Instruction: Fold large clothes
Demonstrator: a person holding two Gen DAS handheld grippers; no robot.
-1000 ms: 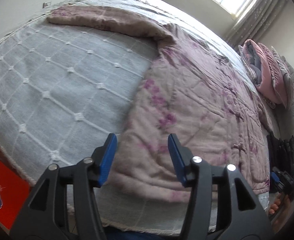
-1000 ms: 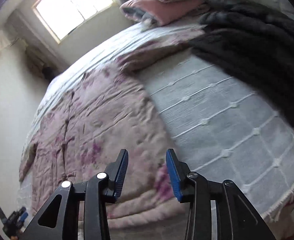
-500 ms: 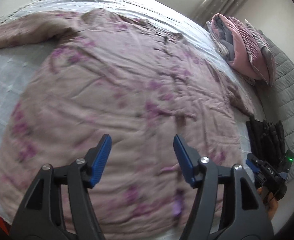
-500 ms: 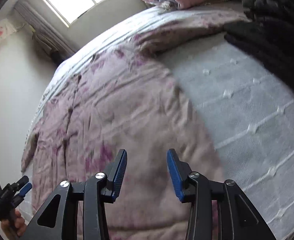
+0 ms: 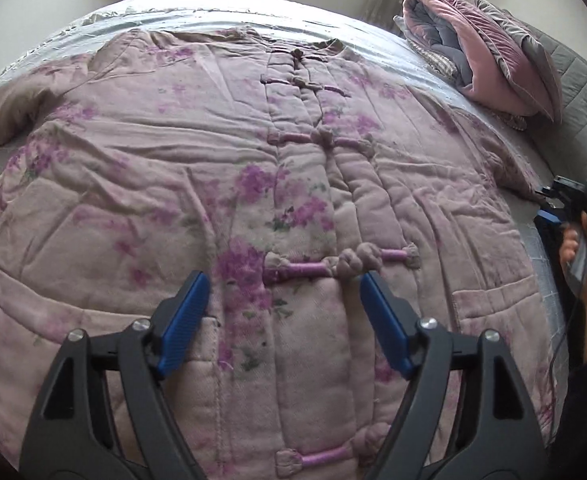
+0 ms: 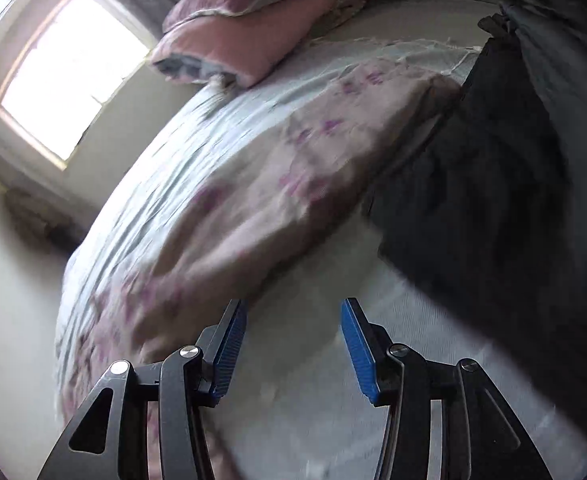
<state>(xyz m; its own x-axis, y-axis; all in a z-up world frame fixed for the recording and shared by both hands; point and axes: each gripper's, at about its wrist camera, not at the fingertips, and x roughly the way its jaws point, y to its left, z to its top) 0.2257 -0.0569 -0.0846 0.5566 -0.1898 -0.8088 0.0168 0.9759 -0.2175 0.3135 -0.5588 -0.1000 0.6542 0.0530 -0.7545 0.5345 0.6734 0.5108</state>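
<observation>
Quilted pink floral jacket [image 5: 253, 208] is lying spread flat, front up and buttoned, across the bed [image 5: 221, 16], with no fold made yet, so the whole folding job appears to be waiting. Over the jacket's lower front, the left claw [image 5: 281, 320] is hovering with its jaws apart, having just been opening, nothing between them. Off the jacket's right edge, the right claw [image 6: 289, 352] is hanging over bare bedcover, jaws apart and just opening, gripping nothing.
</observation>
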